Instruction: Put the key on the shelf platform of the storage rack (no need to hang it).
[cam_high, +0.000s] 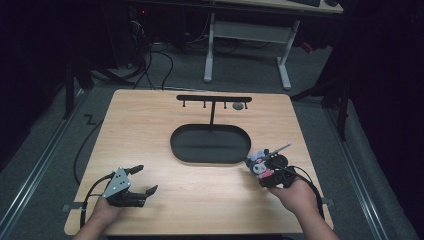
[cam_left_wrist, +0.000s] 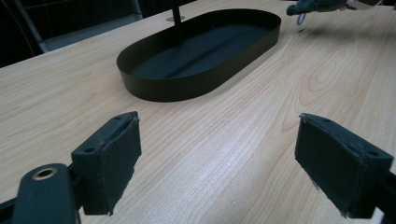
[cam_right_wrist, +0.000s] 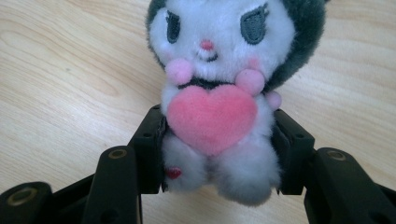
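Jaws clamped on plush toy (cam_right_wrist: 212, 100)

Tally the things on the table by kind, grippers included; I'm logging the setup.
Black oval tray with hook stand: 1
Plush toy: 1
Hand-held grippers, left and right: 2
Total: 4

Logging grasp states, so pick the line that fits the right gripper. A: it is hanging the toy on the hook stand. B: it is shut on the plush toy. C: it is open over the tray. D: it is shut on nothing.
B: in the right gripper view the right gripper has its jaws pressed against both sides of the plush toy, held over bare table.
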